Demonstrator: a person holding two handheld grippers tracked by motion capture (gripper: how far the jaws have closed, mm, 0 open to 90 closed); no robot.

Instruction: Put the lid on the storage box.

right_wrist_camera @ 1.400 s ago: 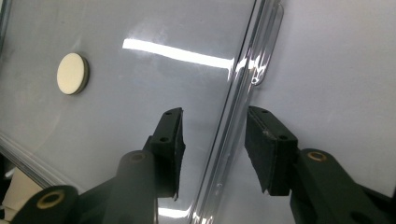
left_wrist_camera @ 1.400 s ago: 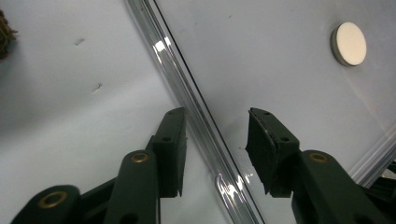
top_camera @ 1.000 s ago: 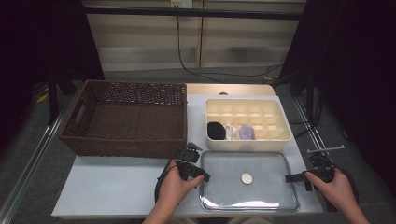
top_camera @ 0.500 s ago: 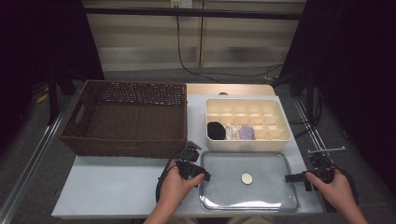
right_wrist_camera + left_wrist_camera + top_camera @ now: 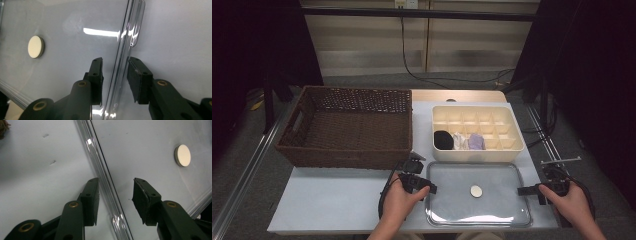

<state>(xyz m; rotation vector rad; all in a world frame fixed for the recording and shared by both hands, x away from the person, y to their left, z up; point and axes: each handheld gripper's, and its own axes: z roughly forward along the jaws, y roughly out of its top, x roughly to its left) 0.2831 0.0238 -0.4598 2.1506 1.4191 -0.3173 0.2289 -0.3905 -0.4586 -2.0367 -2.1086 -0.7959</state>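
The clear flat plastic lid (image 5: 478, 195) is straddled at its left and right rims by the released left gripper (image 5: 115, 200) and right gripper (image 5: 114, 78), probably so it can be lifted level.

Overhead light is falling on the pale surface (image 5: 337, 210) in the high view, while both sides of the room are sinking into near black. That picture is looking soft and slightly grainy. In the right gripper view a bright streak of glare is lying across the clear lid (image 5: 75, 37), and its rim is glinting. In the left gripper view the near jaws are blurring slightly and casting soft shadows.
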